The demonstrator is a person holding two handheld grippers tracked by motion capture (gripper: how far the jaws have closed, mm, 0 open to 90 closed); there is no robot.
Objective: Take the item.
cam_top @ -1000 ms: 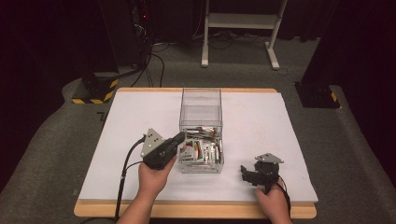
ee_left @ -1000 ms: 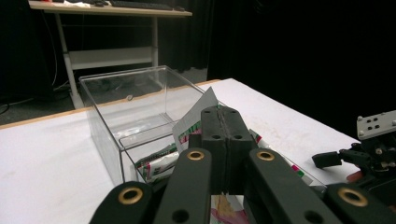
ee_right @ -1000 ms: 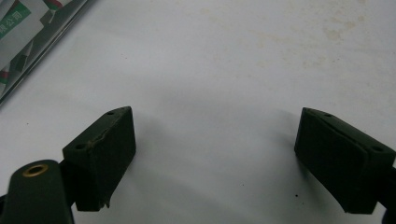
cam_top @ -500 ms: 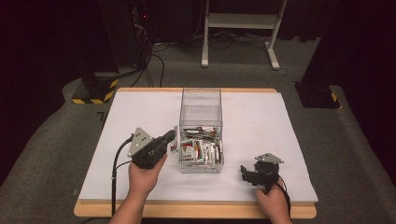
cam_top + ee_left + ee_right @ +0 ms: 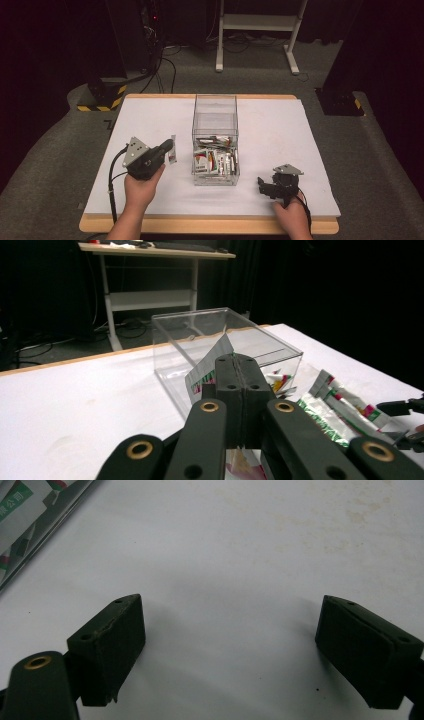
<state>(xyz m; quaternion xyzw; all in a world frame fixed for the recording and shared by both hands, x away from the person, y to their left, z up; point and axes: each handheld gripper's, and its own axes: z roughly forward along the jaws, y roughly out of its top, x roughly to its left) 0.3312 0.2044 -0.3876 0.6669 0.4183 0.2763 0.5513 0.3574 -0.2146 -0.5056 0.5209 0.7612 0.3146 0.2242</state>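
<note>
A clear plastic box [image 5: 215, 102] stands mid-table, with several sachets [image 5: 215, 160] heaped in its near end. My left gripper [image 5: 169, 148] is just left of the box, shut on one thin sachet [image 5: 173, 150] that sticks up between the pads. In the left gripper view the black jaws [image 5: 239, 371] are pressed together on that sachet [image 5: 207, 365], with the box [image 5: 200, 322] beyond. My right gripper [image 5: 261, 184] rests low at the table's near right, jaws open. The right gripper view has its jaws [image 5: 230, 645] spread wide over bare white table.
The white table top [image 5: 300, 135] is bordered by a wooden edge. Dark floor, cables and a white desk frame [image 5: 260, 22] lie beyond. More sachets [image 5: 345, 405] show to the right in the left gripper view. A corner of the sachet pile [image 5: 25, 510] shows in the right gripper view.
My left gripper has moved left, away from the box's near end, carrying the sachet with it. The right gripper has stayed put.
</note>
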